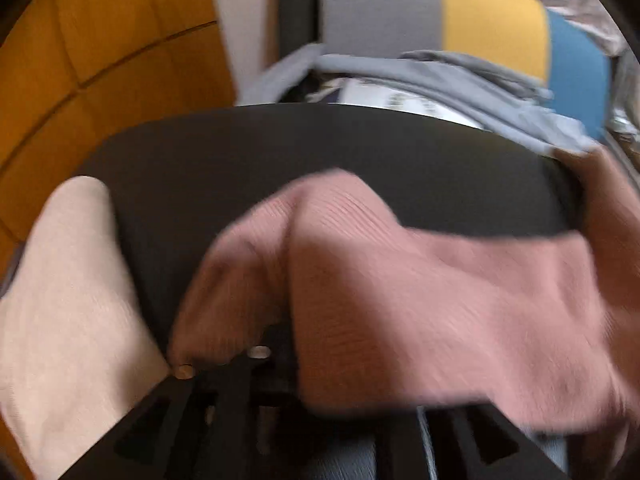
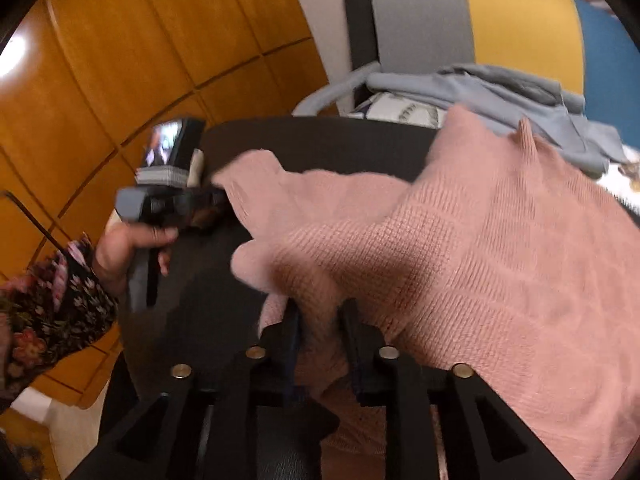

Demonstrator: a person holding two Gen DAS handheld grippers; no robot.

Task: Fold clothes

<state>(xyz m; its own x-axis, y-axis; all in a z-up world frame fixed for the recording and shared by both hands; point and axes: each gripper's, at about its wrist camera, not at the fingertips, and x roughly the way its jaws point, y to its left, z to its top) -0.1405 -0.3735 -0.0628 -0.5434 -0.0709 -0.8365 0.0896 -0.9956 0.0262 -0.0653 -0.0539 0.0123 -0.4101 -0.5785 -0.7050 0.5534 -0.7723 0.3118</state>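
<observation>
Pink ribbed knit sweater (image 2: 480, 248), soft and rumpled, spread over the black bench (image 2: 320, 140) from centre to the right edge of the right wrist view. One fold of it bunches toward frame centre, and a loose flap reaches to the upper left of the garment. In the left wrist view the same sweater (image 1: 420, 288) covers the lower right, blurred, with a ridge running up its middle.

Right gripper (image 2: 322, 320) sits at lower centre of its own view. Its fingers (image 2: 294, 320) are narrowly parted with a wad of pink knit between them; the cloth fills the gap and seems pinched, edges blurred.

Left gripper (image 2: 208, 208) shows at mid left of the right wrist view, held by a hand (image 2: 132, 248) in a dark floral sleeve (image 2: 52, 300). Its tip is at the sweater's left flap, too smeared to read. In the left wrist view the left finger (image 1: 256, 344) is partly showing, the right one buried under knit; cannot tell how far they are apart or whether they grip.

Pale cream cloth (image 1: 68, 300) lies at lower left of the left wrist view. Light blue garment (image 2: 500, 92) is heaped at the bench's far side, upper right, before a grey, yellow and blue panel (image 2: 520, 24). Orange wood panelling (image 2: 140, 60) fills the upper left.
</observation>
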